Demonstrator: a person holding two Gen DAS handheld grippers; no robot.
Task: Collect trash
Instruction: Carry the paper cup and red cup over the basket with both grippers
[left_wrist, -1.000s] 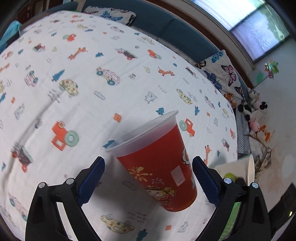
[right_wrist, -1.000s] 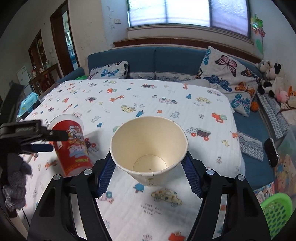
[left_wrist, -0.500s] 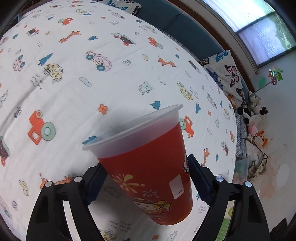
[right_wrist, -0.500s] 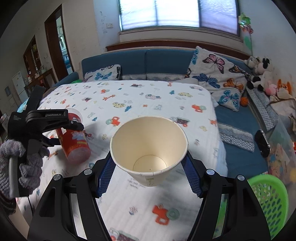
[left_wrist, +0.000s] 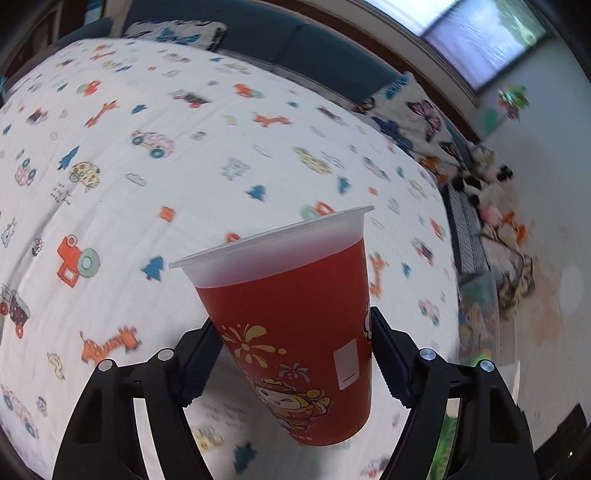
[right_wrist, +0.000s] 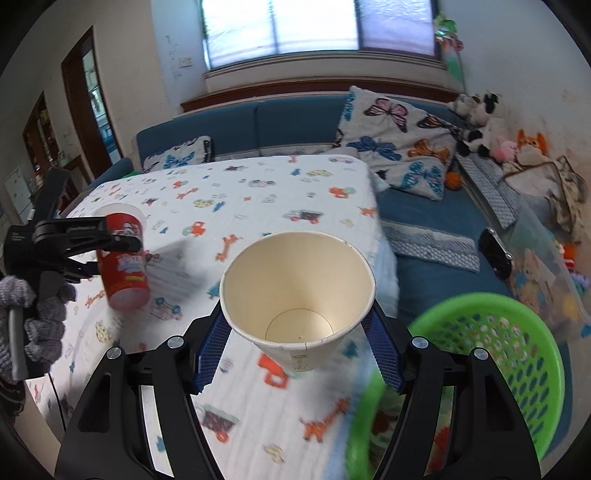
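Note:
My left gripper (left_wrist: 295, 358) is shut on a red plastic cup (left_wrist: 295, 332) with a cartoon print and a clear rim, held tilted above the table. The same cup (right_wrist: 123, 266) and left gripper (right_wrist: 107, 240) show at the left of the right wrist view. My right gripper (right_wrist: 299, 343) is shut on an empty cream paper cup (right_wrist: 299, 295), held near the table's right edge. A green plastic basket (right_wrist: 517, 354) stands low at the right, just beyond the paper cup.
The table wears a white cloth (left_wrist: 147, 166) printed with cars and animals. A blue sofa (right_wrist: 424, 229) with butterfly cushions (right_wrist: 399, 144) runs behind and right of it. Stuffed toys (right_wrist: 491, 125) and a clear box (right_wrist: 546, 266) sit at the far right.
The left gripper has closed on the red cup and lifted it off the cloth. The right gripper has carried the paper cup rightward, and the green basket has come into view.

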